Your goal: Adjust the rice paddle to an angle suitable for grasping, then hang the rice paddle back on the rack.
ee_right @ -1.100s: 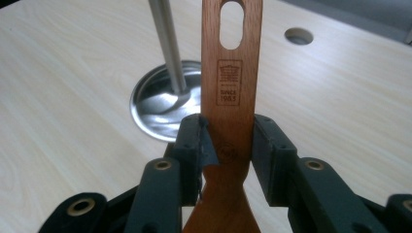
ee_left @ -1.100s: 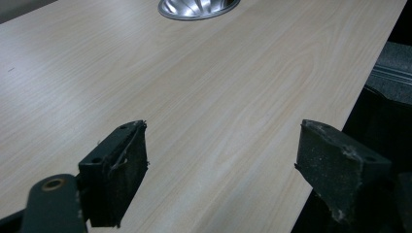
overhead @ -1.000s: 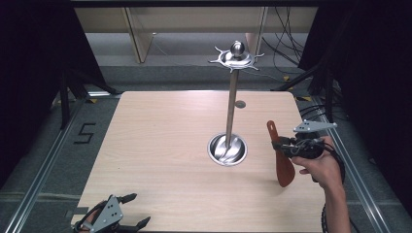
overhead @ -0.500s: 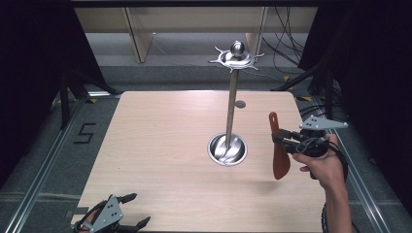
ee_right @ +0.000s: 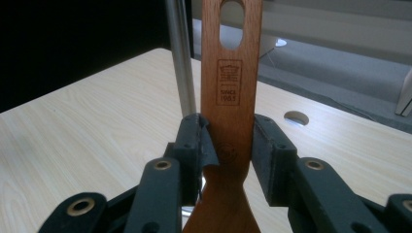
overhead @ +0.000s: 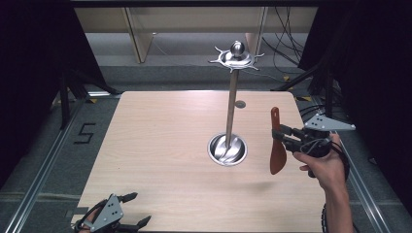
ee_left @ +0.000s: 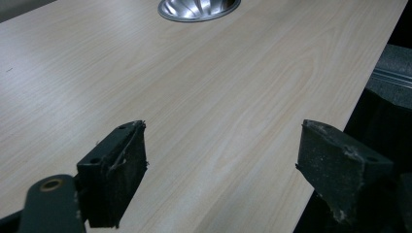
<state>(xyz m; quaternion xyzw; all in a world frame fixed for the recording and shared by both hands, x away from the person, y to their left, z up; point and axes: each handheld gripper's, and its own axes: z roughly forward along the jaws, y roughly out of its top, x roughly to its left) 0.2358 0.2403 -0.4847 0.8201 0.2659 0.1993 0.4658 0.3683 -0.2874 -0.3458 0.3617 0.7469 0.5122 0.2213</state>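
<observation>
The wooden spatula (ee_right: pixel 228 121) bears a burnt-in square stamp below its hanging hole, with the words "SINCE 1985"; the emblem above them is too small to read. On the floor (overhead: pixel 43 145) at the table's 9 o'clock stands a black "5" (overhead: pixel 84 133).

High view overlooks the table (overhead: pixel 160 145); both low gripper views share its surface.

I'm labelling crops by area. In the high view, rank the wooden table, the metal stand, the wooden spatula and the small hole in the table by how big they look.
Largest to smallest:
1. wooden table
2. metal stand, tall and nearer the camera at its top
3. wooden spatula, raised off the table, so it looks somewhat enlarged
4. hole
</observation>
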